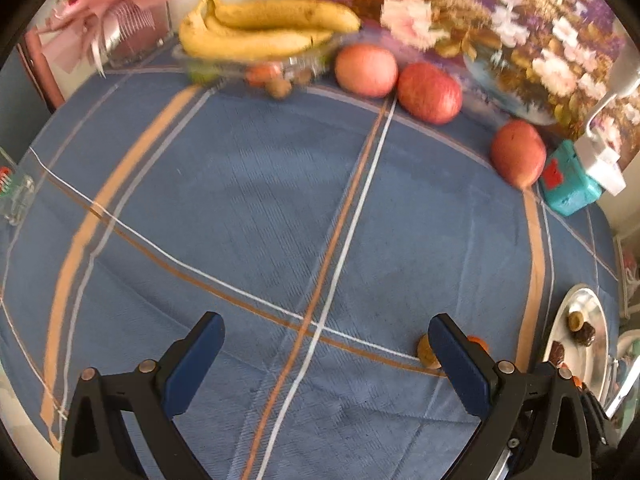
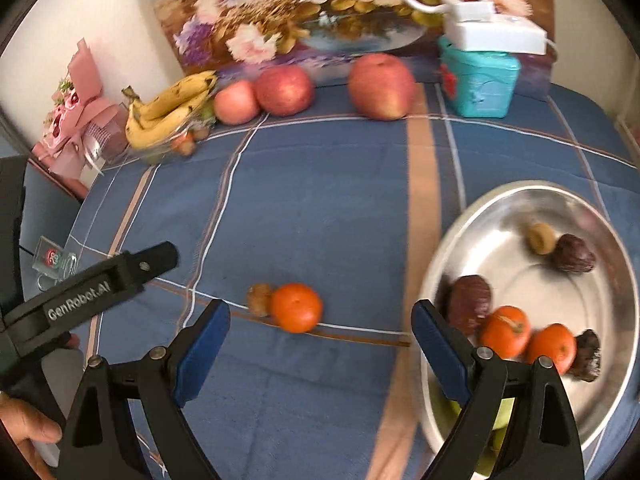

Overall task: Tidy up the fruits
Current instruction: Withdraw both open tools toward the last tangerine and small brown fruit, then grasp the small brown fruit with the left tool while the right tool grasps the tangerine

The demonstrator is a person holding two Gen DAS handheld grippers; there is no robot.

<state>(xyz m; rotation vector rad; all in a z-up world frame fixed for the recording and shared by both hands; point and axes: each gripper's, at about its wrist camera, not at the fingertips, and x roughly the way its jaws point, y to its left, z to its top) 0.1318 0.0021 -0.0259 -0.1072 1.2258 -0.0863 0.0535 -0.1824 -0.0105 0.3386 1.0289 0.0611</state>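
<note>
Both grippers open over blue cloth.
L gripper [image 1: 326, 344] & R gripper [image 2: 320, 330] hold nothing; tangerine [image 2: 297, 307] lies left of steel bowl [image 2: 440, 264].

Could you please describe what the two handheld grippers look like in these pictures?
Both are alike: the left gripper and right gripper have black, triangular-framed plastic arms with silver rivets and flat blue pads on the fingers. Seen from the right wrist, the left one's side carries white "GenRobot.AI" lettering. No cables or sleeves show.
</note>
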